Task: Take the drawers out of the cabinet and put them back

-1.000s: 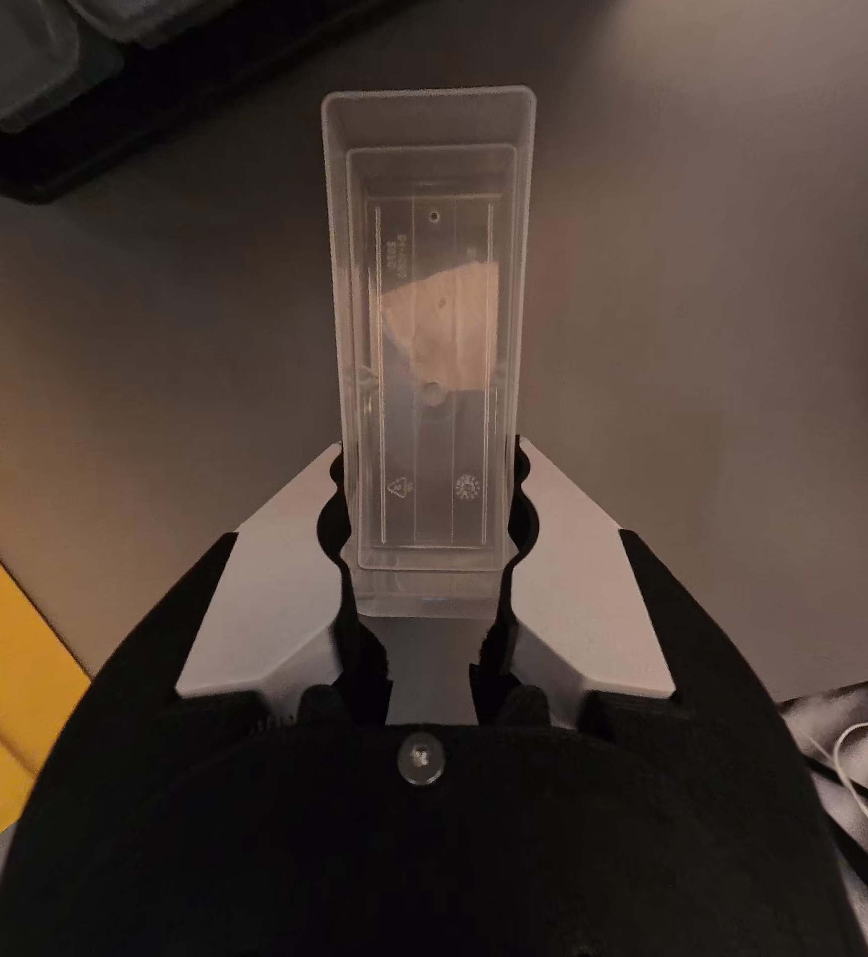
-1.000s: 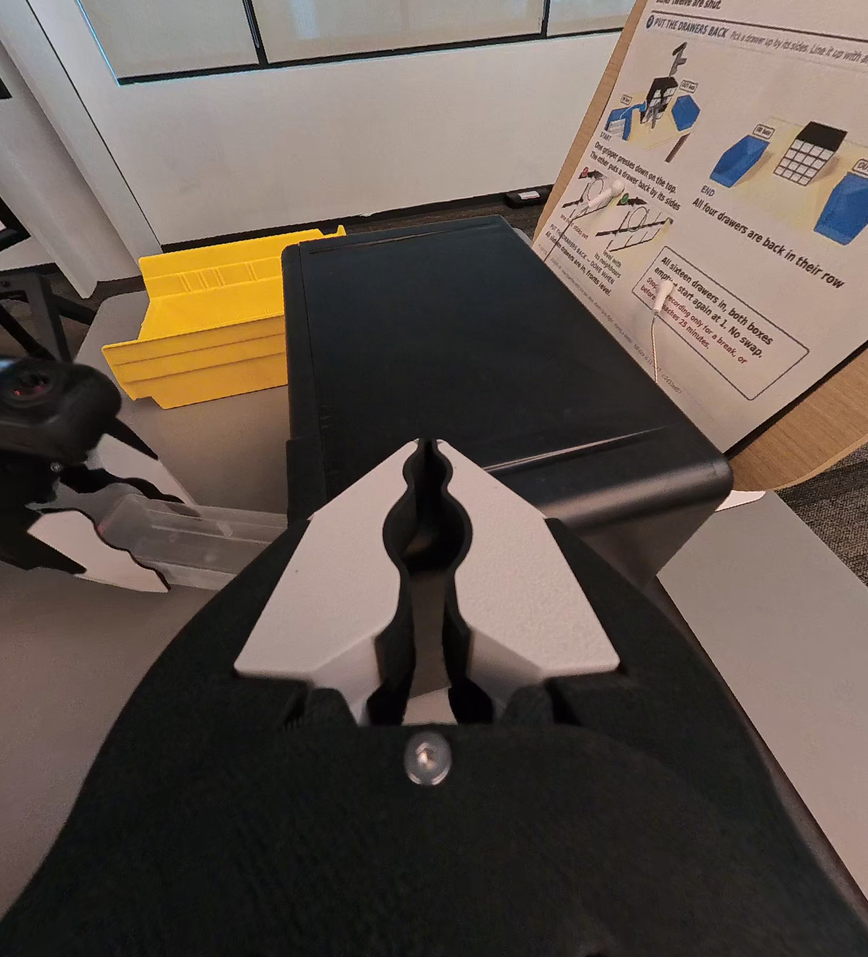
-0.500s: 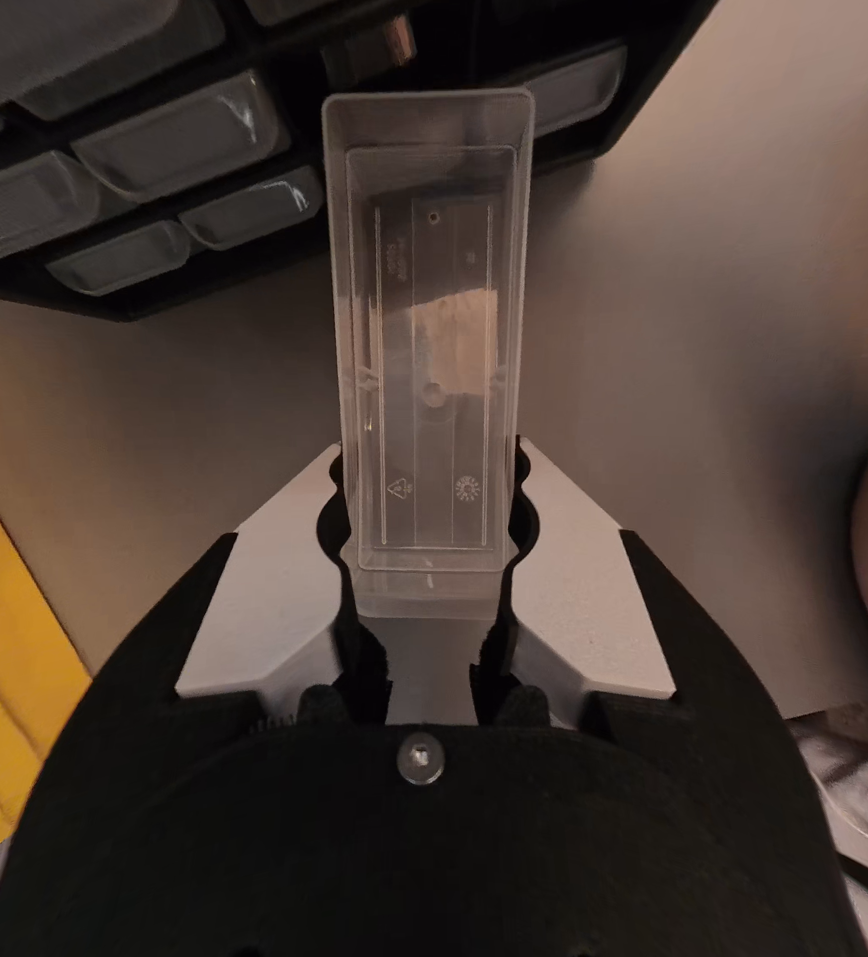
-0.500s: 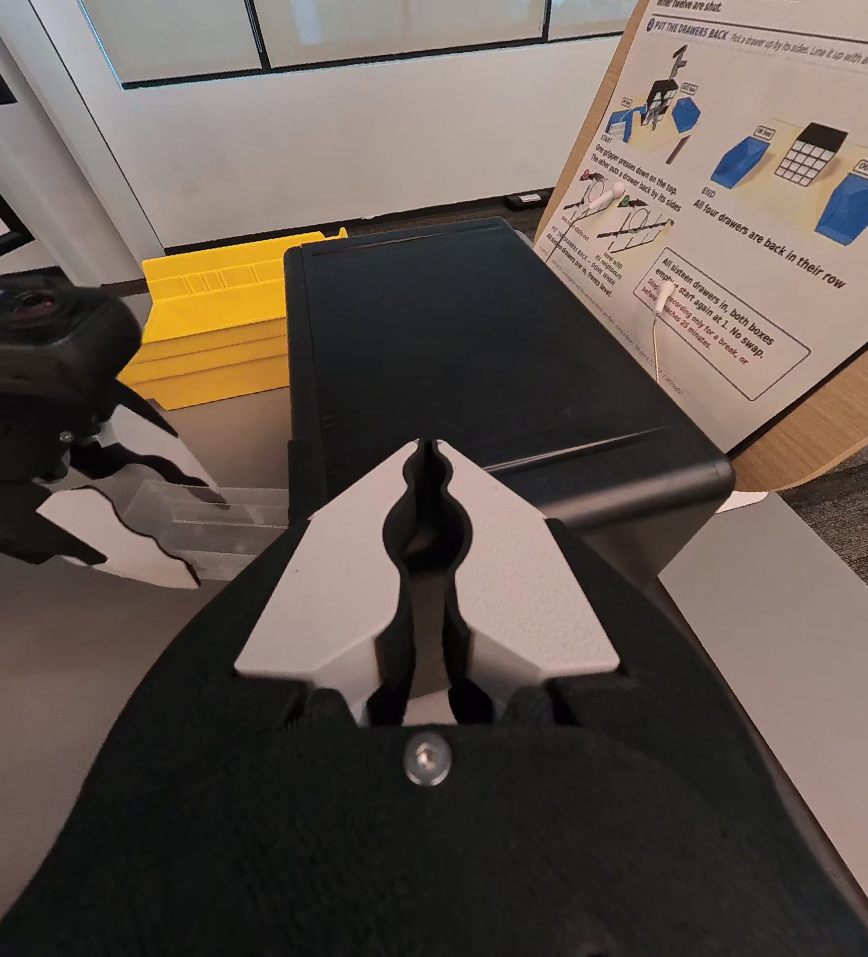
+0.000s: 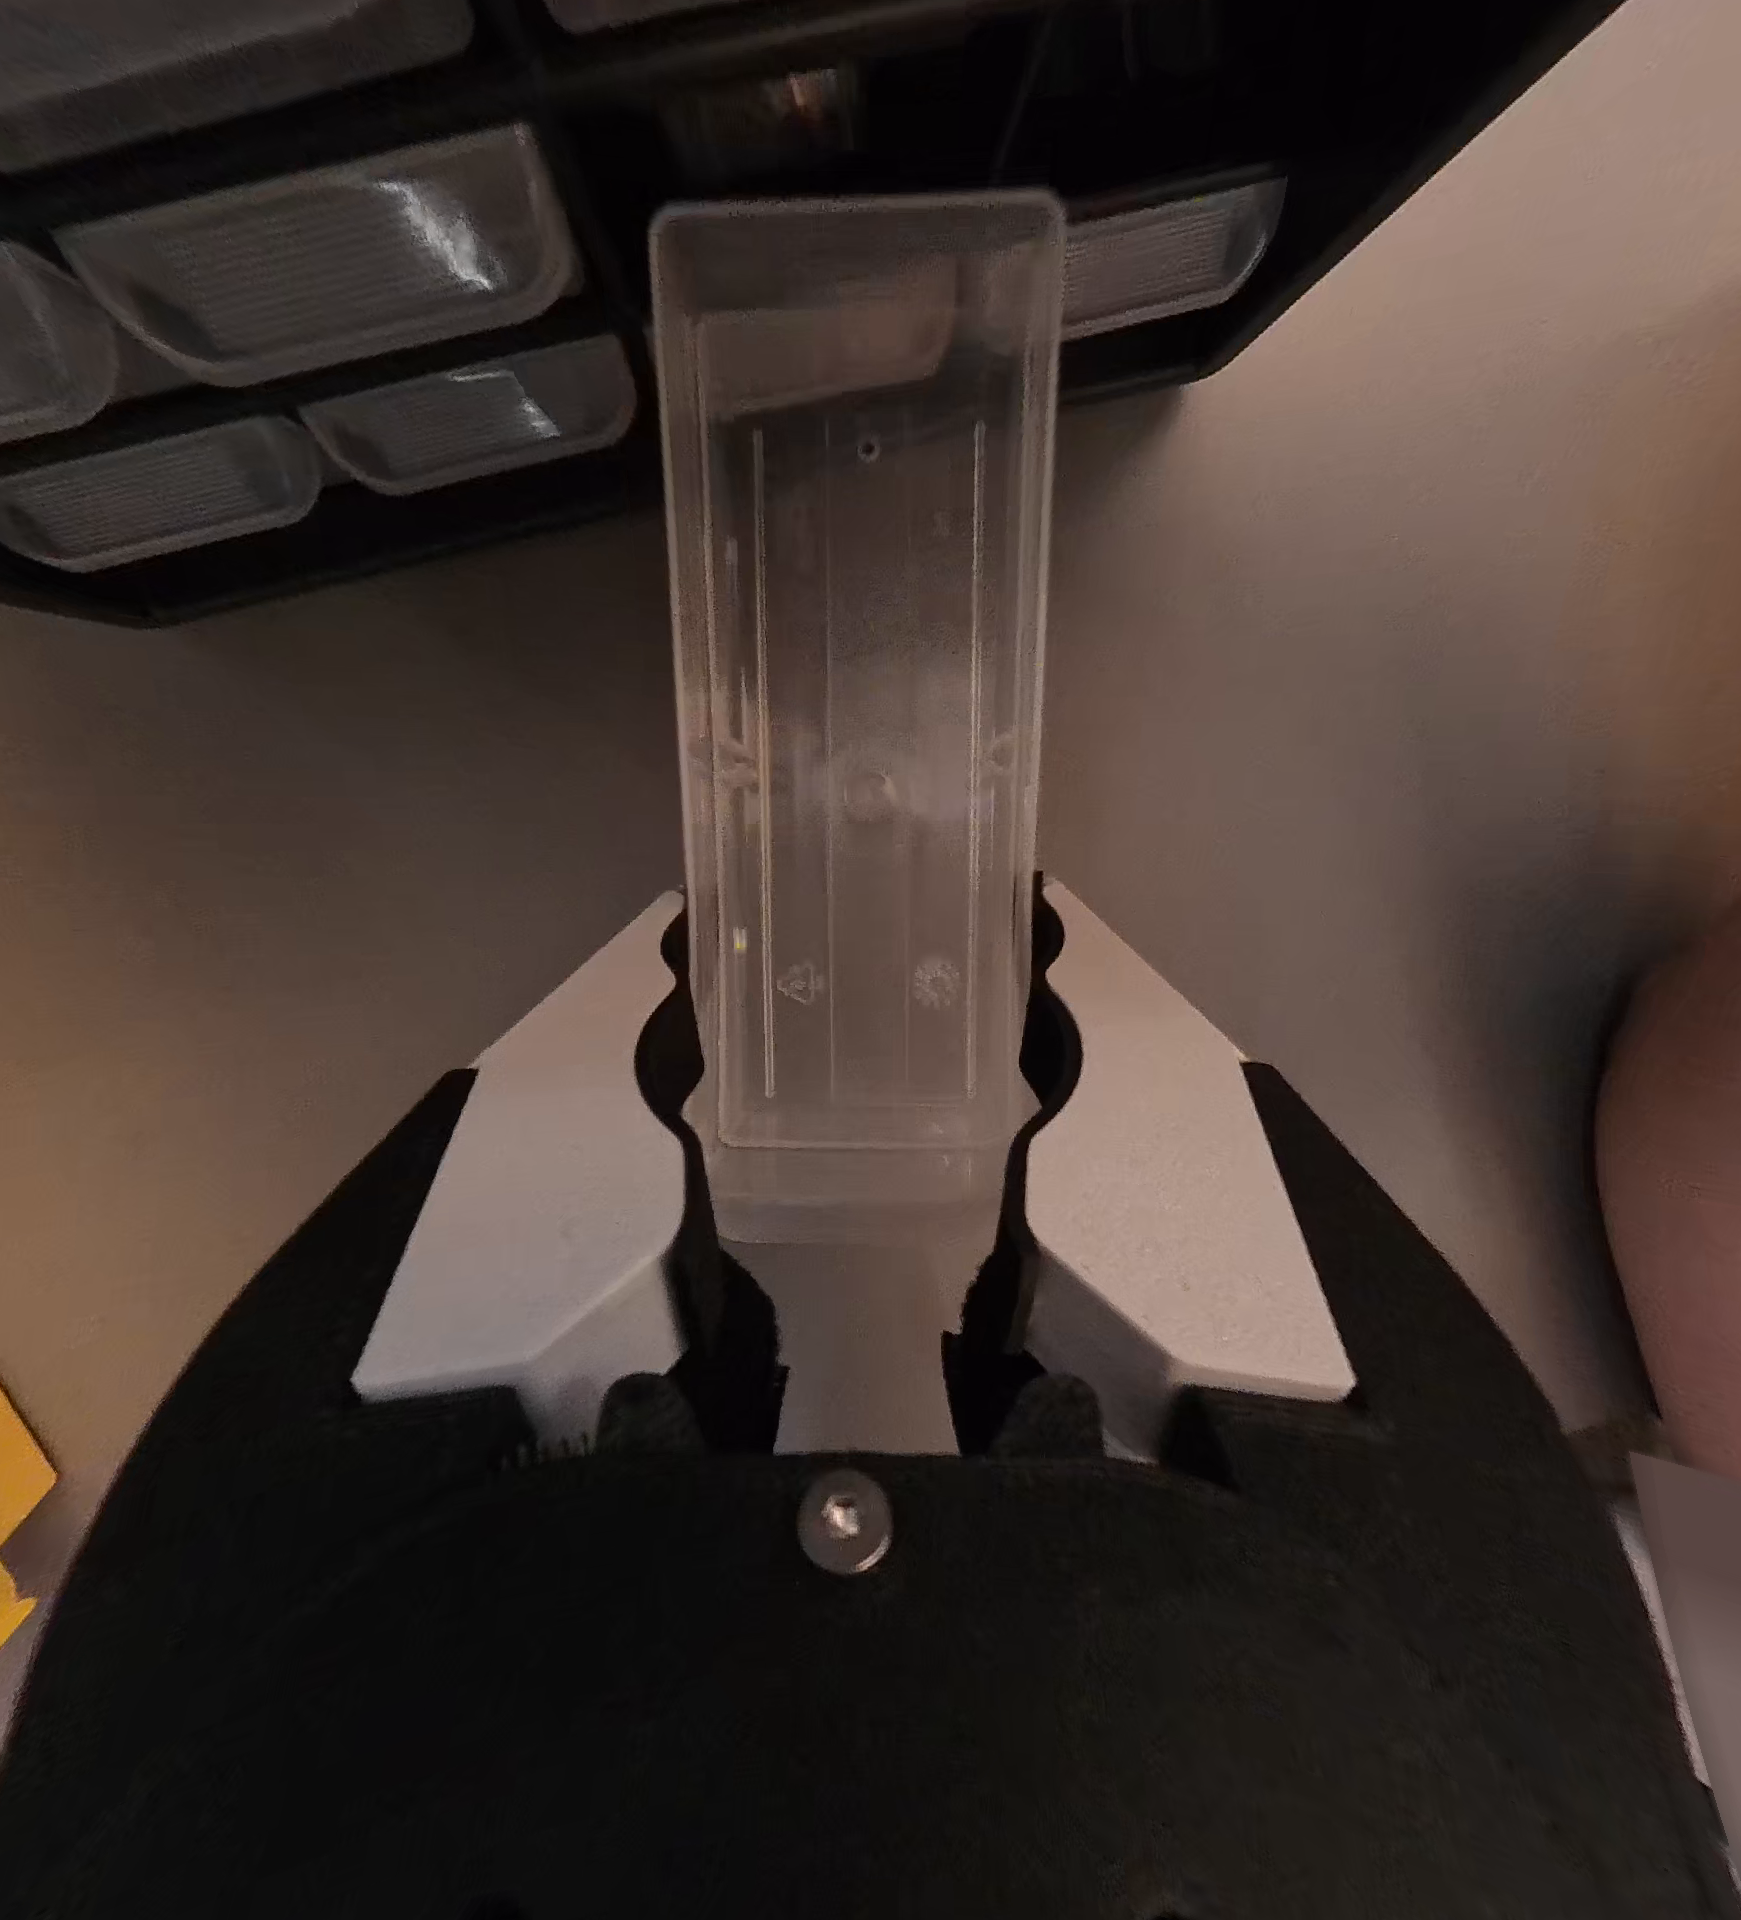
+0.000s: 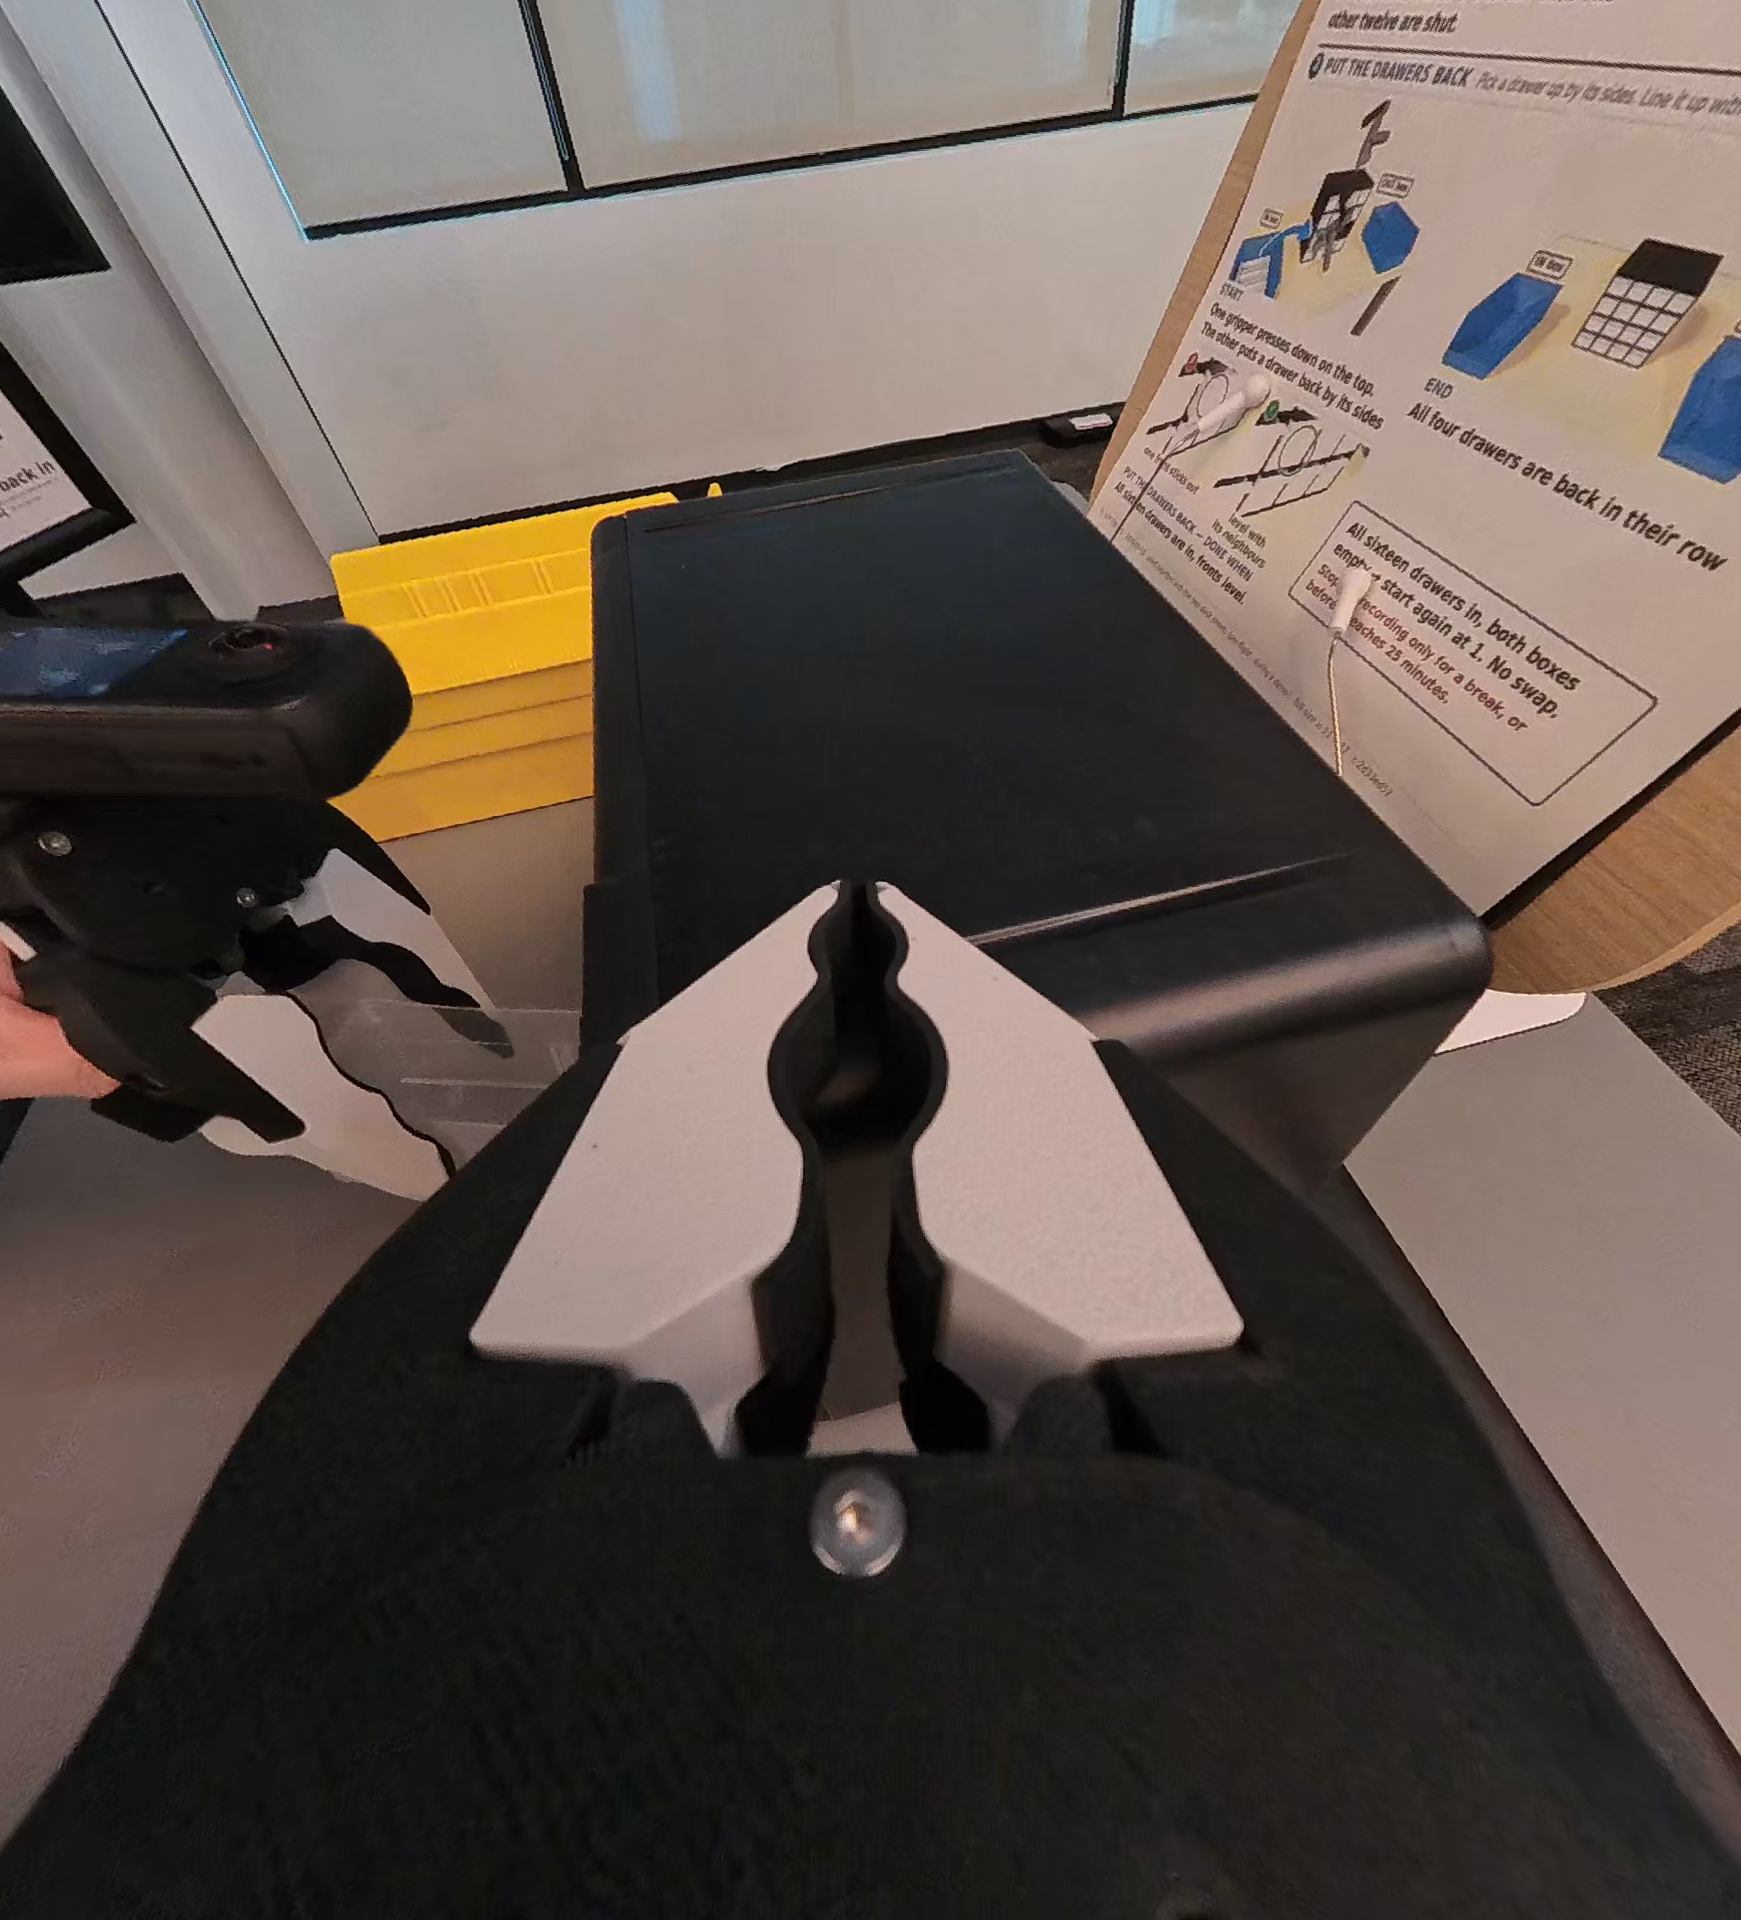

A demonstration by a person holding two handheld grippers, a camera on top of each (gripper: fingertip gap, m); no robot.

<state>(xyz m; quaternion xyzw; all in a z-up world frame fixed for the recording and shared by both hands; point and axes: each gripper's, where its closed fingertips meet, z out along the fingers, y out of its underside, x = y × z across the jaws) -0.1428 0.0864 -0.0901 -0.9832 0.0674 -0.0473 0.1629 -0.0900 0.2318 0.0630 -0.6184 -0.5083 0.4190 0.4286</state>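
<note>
Drawer [image 5: 850, 748], 1 clear empty one, sits clamped by its sides in my left gripper [image 5: 853, 1049], long axis running straight ahead, far end at the black cabinet [image 6: 949, 707] front, where 5 seated drawers show. My right gripper [image 6: 858, 914] is closed, empty, over the cabinet top.

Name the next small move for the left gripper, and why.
Probably ease the clear drawer forward into the dark open slot of the cabinet: the left gripper grips its sides and its far end already points there.
</note>
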